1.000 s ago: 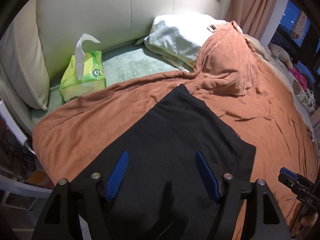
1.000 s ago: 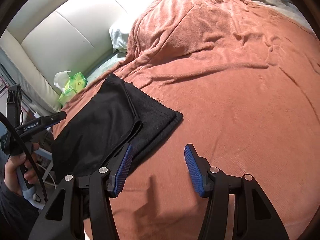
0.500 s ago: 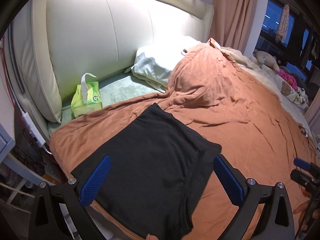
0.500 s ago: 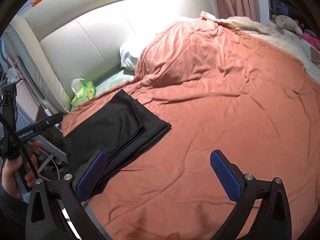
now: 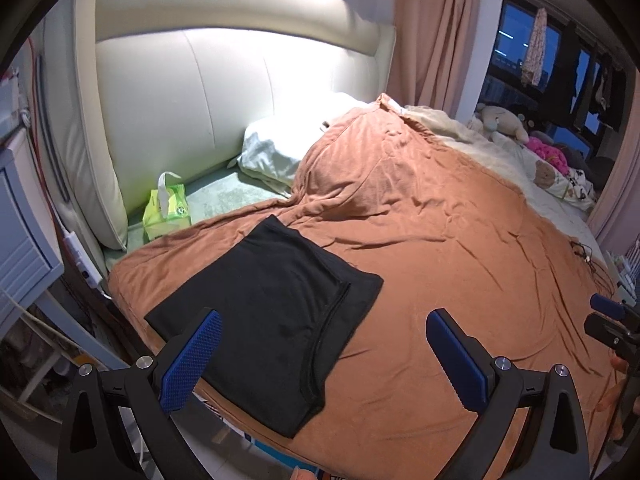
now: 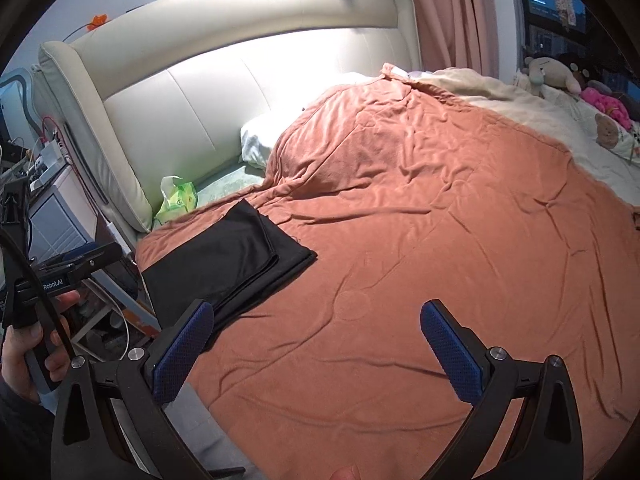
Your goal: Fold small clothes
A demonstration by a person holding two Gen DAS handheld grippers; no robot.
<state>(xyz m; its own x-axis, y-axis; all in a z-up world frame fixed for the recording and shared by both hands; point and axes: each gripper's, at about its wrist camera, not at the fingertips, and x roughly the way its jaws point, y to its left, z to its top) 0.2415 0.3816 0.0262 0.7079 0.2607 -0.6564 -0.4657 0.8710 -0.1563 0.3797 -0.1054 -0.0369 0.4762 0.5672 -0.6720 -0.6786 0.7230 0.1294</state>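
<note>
Since a second ago you have drawn both grippers up and back from the bed and spread their jaws wide, so the whole mattress now fills each view. Your left gripper (image 5: 320, 352) hangs above the near corner of the bed, released and holding nothing, its blue fingers (image 5: 191, 358) well apart, one over the near edge of the black garment (image 5: 272, 312) and the other over bare blanket. Your right gripper (image 6: 316, 352) is likewise released and empty, held over the rust-orange blanket (image 6: 440, 240) just right of the garment. In the right wrist view your left hand (image 6: 28, 356) grips the black handle of its tool at the frame's left edge. The garment lies folded flat in a rough rectangle on the blanket at the bed's near left corner, a narrower layer showing along its right side. Beyond it a green tissue pack (image 5: 166, 210) sits on the pale sheet beside the cream headboard (image 5: 224, 104), with a white pillow (image 5: 276, 152) next to it. Stuffed toys (image 5: 504, 120) lie at the far side.
</note>
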